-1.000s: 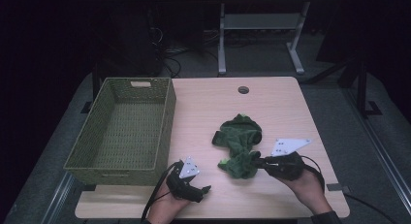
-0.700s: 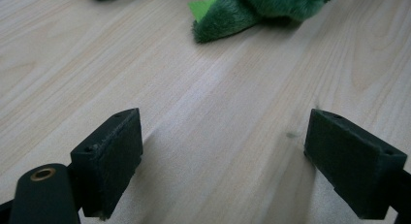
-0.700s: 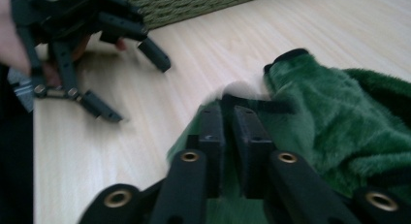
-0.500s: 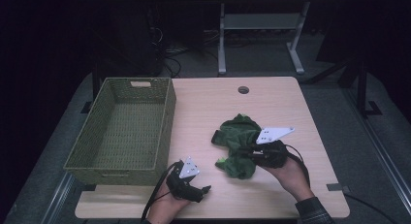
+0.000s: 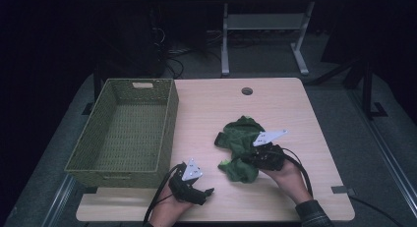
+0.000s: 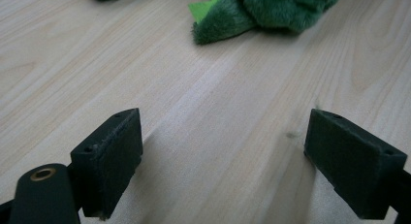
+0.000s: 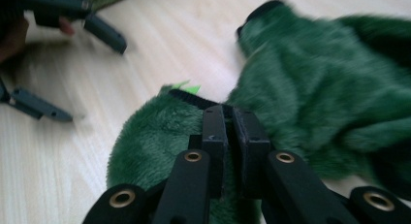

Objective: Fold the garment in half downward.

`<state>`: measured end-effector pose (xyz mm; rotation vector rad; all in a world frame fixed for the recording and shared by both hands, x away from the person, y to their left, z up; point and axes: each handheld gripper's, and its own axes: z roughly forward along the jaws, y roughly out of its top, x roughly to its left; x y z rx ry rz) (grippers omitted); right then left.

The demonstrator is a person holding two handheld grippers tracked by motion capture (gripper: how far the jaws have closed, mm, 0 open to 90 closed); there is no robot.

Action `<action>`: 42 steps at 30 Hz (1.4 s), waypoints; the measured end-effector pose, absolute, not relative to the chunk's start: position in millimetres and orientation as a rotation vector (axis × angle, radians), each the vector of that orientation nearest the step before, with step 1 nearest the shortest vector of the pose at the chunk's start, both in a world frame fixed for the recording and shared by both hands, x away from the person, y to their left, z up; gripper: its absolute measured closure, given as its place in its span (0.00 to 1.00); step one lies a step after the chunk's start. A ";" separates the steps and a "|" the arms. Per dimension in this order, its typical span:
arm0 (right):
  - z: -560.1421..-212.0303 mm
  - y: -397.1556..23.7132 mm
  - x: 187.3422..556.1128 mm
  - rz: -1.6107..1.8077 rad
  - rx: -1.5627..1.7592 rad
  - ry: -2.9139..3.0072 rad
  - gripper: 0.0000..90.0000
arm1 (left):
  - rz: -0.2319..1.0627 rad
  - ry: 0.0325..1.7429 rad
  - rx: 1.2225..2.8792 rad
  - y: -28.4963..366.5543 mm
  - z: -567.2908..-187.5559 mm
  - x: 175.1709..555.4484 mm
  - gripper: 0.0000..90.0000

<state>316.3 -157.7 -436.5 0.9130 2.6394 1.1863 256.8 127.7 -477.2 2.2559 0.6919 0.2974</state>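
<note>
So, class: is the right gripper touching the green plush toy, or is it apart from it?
Touching. In the right gripper view the right gripper has its jaws nearly together and sunk into the fur of the green plush toy, seemingly pinching a fold of it.

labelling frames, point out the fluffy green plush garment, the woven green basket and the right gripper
fluffy green plush garment (image 5: 239,133), high view, upper folds
woven green basket (image 5: 169,124), high view, right wall
right gripper (image 7: 231,121), right gripper view, between the fingertips, shut on the plush

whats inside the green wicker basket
Nothing: the rectangular green woven wicker basket shows a bare woven floor. Its near wall hides the strip of floor right behind it.
</note>
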 end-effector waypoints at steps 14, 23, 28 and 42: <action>-450.4 -152.4 318.6 1.112 0.953 2.684 0.86 | 0.290 0.688 2.255 127.0 -477.4 257.3 0.14; -428.8 -172.6 316.3 1.208 0.984 2.598 0.75 | 0.271 0.685 2.273 122.8 -473.9 262.1 0.15; -417.8 -184.9 316.7 1.234 0.995 2.544 0.70 | 0.261 0.672 2.253 119.3 -464.4 265.9 0.15; -405.2 -210.6 328.2 1.249 1.053 2.474 0.56 | 0.244 0.617 2.230 105.1 -431.2 294.5 0.16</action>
